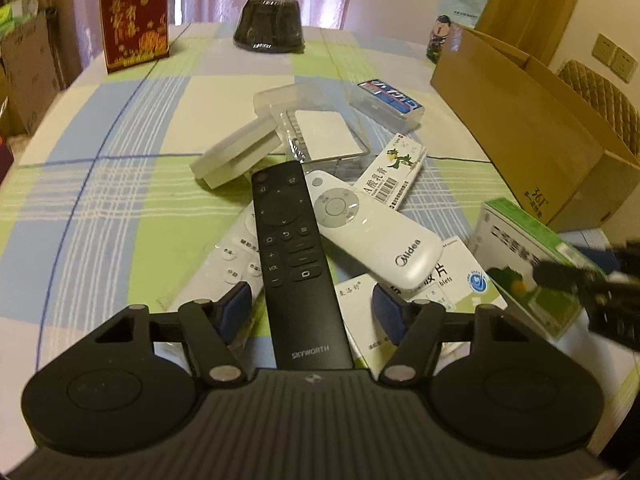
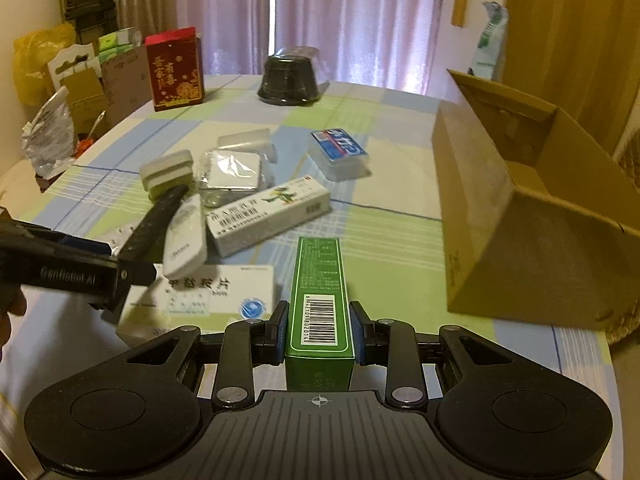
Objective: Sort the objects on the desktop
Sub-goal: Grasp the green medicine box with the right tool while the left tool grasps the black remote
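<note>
**Right claw clamped on the green box, left claw wide around the black remote**

We start at the right claw (image 2: 319,334): its blue pads press both sides of the green box (image 2: 319,300), barcode face up, held lengthwise and pointing away from us over the tabletop (image 2: 392,224). That's a firm clamp. To its right stands the open cardboard box (image 2: 520,216), near but not touching.

Over to our left claw (image 1: 312,306): fingers spread well apart, and the black Skyworth remote (image 1: 294,256) runs straight up between them, neither pad touching it. The remote lies on top of the pile. Just beside it on the right the white Midea remote (image 1: 368,230) lies at a slant, resting on a white medicine box (image 1: 436,280). Under the black remote's left edge we see a flat white remote (image 1: 236,256).

Further out: a long box with a green dragon figure (image 1: 396,168), a clear-wrapped white pad (image 1: 324,132), a blue-labelled clear case (image 1: 388,100). At the far edge, a red gift box (image 1: 134,16) and a dark bowl-shaped container (image 1: 268,22).
</note>
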The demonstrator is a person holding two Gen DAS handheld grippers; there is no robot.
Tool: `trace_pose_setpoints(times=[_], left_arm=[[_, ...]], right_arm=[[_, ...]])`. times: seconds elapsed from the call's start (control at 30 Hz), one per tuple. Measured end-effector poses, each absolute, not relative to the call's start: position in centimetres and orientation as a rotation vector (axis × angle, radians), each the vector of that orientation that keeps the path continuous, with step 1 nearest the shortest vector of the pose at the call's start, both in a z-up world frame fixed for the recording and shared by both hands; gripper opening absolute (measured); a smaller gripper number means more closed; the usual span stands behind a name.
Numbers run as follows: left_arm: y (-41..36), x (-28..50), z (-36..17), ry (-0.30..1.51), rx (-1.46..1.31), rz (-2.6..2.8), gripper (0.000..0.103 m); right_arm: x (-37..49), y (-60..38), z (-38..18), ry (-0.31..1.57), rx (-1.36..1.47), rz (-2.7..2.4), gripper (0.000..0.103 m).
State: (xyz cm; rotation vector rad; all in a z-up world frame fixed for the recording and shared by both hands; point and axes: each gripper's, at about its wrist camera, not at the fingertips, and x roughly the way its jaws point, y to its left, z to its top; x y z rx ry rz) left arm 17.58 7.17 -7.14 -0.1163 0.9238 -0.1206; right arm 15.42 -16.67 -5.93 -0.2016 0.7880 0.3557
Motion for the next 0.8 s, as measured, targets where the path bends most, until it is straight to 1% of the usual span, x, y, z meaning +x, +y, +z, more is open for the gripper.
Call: trace_pose_setpoints(times=[0.17, 0.33, 0.47, 0.57, 0.63, 0.67, 0.73, 0.77, 0.8], left_arm=[[7.3, 18.4, -7.2, 0.945, -0.16, -0.105, 0.059], [7.4, 17.3, -7.2, 0.991, -0.19, -0.094, 0.059], [7.9, 16.8, -7.5, 1.005, -0.232, -0.097, 0.06], [8.3, 17.0, -7.7, 0.998, -0.256, -0.077, 0.063], [8.6, 17.1, -7.7, 1.002, -0.284, -0.076, 0.062], [8.8, 17.2, -7.8, 1.002, -0.297, -0.076, 0.06], [9.1, 17.2, -7.7, 0.998, -0.318, -0.083, 0.05], [9.2, 17.1, -7.7, 0.995, -0.325, -0.085, 0.038], [9.3, 17.0, -7.5, 0.99, -0.323, -0.084, 0.035]], right_arm=[[14.8, -17.6, -6.3, 0.792, -0.203, 0.331, 0.029], [14.0, -18.5, -6.9, 0.811, -0.219, 0.312, 0.03], [13.5, -18.7, -7.7, 0.82, -0.25, 0.302, 0.03], [13.1, -18.9, -8.3, 0.827, -0.274, 0.294, 0.03], [13.0, -19.0, -8.5, 0.831, -0.279, 0.291, 0.03], [13.1, -19.0, -8.5, 0.834, -0.273, 0.29, 0.03], [13.2, -19.2, -8.6, 0.84, -0.259, 0.288, 0.03], [13.3, -19.3, -8.6, 0.843, -0.251, 0.288, 0.03], [13.2, -19.4, -8.6, 0.846, -0.244, 0.287, 0.03]])
